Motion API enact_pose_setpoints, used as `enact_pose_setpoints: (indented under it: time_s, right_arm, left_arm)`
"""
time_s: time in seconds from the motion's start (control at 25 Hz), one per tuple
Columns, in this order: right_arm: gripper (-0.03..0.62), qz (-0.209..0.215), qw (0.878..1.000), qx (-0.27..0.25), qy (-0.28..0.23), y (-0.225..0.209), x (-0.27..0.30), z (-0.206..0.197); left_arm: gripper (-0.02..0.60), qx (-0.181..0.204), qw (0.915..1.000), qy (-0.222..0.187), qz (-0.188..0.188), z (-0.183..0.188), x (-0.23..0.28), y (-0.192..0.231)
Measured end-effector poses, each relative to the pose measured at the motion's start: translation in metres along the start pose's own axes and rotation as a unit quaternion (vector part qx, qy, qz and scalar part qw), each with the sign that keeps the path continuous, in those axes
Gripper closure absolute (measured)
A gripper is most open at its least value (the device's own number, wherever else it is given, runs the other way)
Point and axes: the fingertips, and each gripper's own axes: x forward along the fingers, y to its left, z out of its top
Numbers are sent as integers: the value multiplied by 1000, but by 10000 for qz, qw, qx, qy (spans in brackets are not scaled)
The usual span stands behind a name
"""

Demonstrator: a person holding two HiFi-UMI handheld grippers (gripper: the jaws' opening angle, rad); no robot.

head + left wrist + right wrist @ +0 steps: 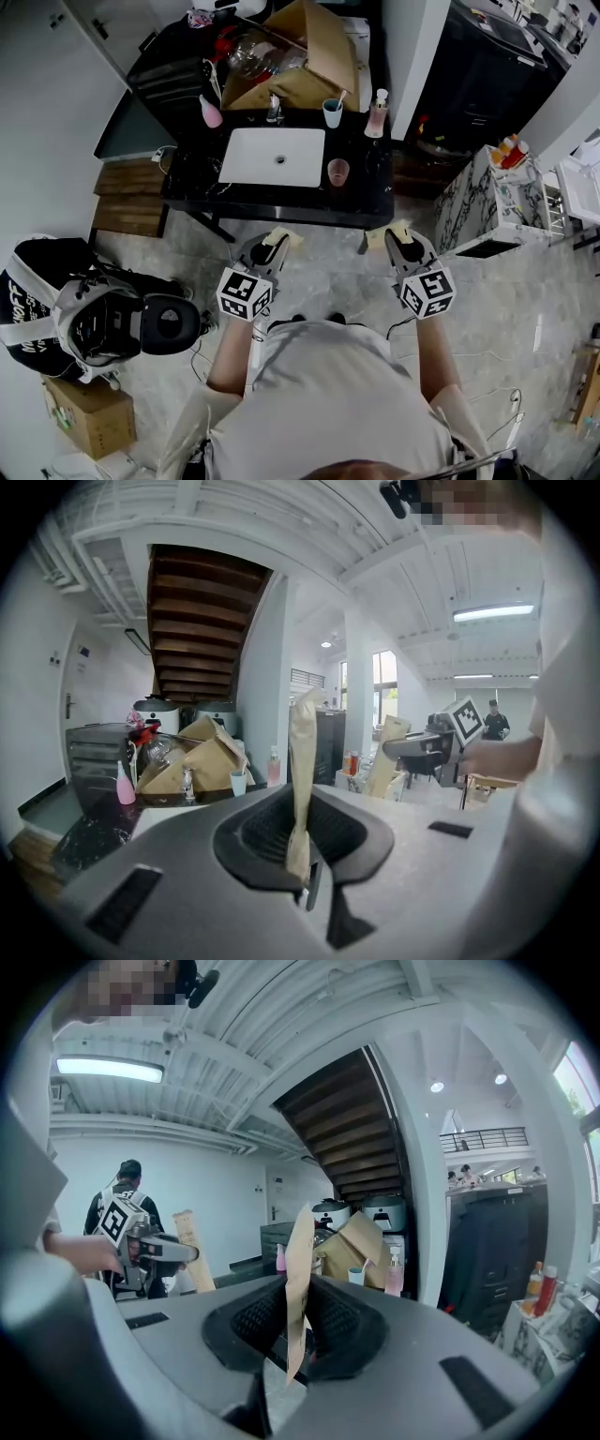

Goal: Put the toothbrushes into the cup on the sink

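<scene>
Left hand-held gripper (278, 238): jaws closed, tan pads (302, 752) pressed flat together – nothing between them, nothing touched.
Right hand-held gripper (395, 232): jaws closed likewise, tan pads (299, 1269) meeting face to face, no object held.
Position of both: held side by side over the grey floor (328, 277), just short of the front edge of the bench (187, 183), tips pointing toward it and well apart from each other.
Bench: black top carrying a white rectangular sink (262, 164) at its middle.
Blue cup (332, 114): upright behind the sink's right rear corner; a slim pale toothbrush (342, 96) stands in it, leaning right.
Pink cup (338, 172): upright just right of the sink, near the front edge; contents cannot be made out.
Pump bottle (378, 112): upright, right of the blue cup.
Pink bottle (212, 114): upright behind the sink's left rear corner.
Cardboard box (309, 56): open, behind the bench items, tilted.
Surroundings: a dark backpack (47, 309) lies on the floor to the person's left – clear of both grippers.
</scene>
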Motion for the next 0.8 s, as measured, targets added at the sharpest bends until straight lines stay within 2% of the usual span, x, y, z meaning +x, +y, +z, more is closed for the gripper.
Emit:
enact_pose_setpoints:
  time_s: [0.4, 0.8]
  right_arm:
    - [528, 151, 9999, -19, 27, -21, -5, -4]
    - [528, 121, 9998, 125, 90, -40, 2, -13]
  left_arm:
    - [545, -81, 9996, 8, 261, -5, 8, -12]
    - [545, -175, 9991, 52, 379, -6, 18, -11]
